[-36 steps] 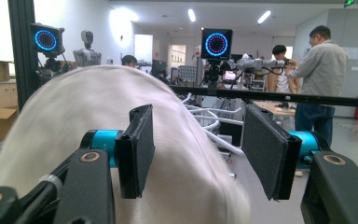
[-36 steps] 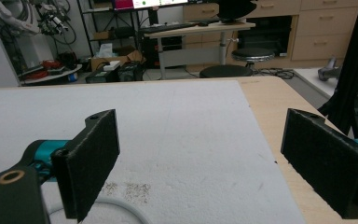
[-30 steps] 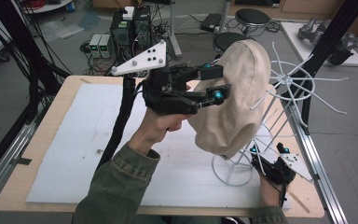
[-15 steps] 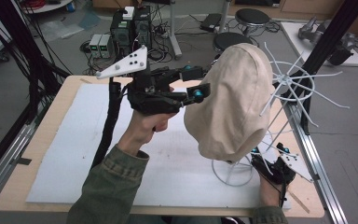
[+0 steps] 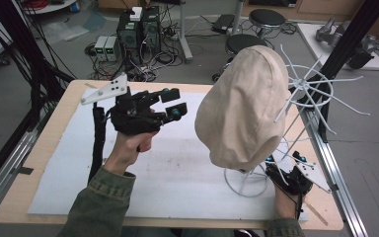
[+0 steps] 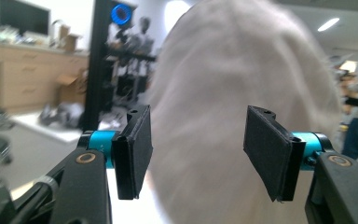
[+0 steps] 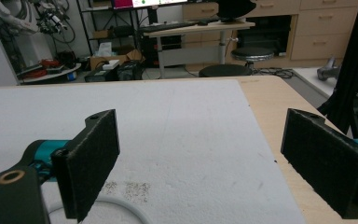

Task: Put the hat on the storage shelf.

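High view: my left claw (image 5: pixel 173 106) hangs released above the white mat (image 5: pixel 69 168), jaws apart with nothing between them, pointing at the hat.
Hat: a beige cloth hat (image 5: pixel 244 106) sits straight ahead of my left claw, draped over the white wire rack (image 5: pixel 303 94); in the left gripper view it fills the space beyond my pads (image 6: pixel 137 151), close but apart from them.
Handling: I judge the hat light, soft and floppy, not fragile; it will fold and sag where pinched.
Hold: I would take the lower rim nearest me, gathering a fold of cloth.
Right claw: my right claw (image 5: pixel 291 165) sits low beside the rack's round foot (image 5: pixel 246 185), released; its jaws stand wide over the mat.
Writing: I can read no brand or label on hat, rack or mat.
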### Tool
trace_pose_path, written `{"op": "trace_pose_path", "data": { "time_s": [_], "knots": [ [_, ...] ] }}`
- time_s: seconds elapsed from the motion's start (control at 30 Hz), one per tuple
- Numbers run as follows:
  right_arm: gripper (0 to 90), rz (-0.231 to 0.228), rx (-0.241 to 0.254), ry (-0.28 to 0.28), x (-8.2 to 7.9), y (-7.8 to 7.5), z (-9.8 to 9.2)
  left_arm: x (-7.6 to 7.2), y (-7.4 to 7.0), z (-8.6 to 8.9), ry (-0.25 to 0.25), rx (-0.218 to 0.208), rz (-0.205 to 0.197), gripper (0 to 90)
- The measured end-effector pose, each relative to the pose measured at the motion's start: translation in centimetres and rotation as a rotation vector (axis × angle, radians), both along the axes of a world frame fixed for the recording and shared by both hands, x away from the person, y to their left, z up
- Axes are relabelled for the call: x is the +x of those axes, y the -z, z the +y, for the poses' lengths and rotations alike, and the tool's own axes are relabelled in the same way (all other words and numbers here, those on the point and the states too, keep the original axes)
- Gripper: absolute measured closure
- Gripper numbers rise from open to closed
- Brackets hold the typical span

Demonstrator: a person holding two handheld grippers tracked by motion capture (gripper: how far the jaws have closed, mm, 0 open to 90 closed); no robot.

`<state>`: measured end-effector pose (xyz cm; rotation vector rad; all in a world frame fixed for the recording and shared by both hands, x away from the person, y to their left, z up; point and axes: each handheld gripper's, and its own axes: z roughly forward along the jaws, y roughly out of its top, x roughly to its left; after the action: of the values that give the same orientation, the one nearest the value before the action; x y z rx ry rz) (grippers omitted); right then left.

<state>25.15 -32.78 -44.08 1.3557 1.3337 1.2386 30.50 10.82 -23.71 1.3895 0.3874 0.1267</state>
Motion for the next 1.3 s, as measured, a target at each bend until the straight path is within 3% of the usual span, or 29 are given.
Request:
{"op": "trace_pose_path", "data": {
  "time_s": [0.13, 0.43, 0.57, 0.8, 1.07, 1.3],
  "knots": [
    [10.5, 0.004, 0.001, 0.000, 0.0, 0.0, 0.1, 0.1, 2.4, 2.4, -0.055, 0.002, 0.052, 41.8],
    [10.5, 0.004, 0.000, 0.006, -0.1, 0.0, 0.1, -0.4, 5.0, 4.8, -0.089, 0.046, 0.075, 41.6],
    [10.5, 0.007, -0.001, 0.002, -0.1, 0.0, 0.2, -0.5, 6.3, 5.7, -0.118, 0.075, 0.106, 41.6],
    [10.6, 0.005, -0.004, 0.002, -0.1, 0.0, 0.2, -0.4, 8.5, 7.3, -0.156, 0.064, 0.141, 41.6],
    [10.6, 0.010, -0.004, -0.002, -0.1, 0.0, 0.2, -0.6, 9.4, 8.7, -0.186, 0.047, 0.138, 41.6],
    [10.5, 0.011, -0.005, -0.001, -0.1, 0.0, 0.2, -1.0, 10.7, 10.9, -0.244, 0.028, 0.145, 42.0]
  ]
}}
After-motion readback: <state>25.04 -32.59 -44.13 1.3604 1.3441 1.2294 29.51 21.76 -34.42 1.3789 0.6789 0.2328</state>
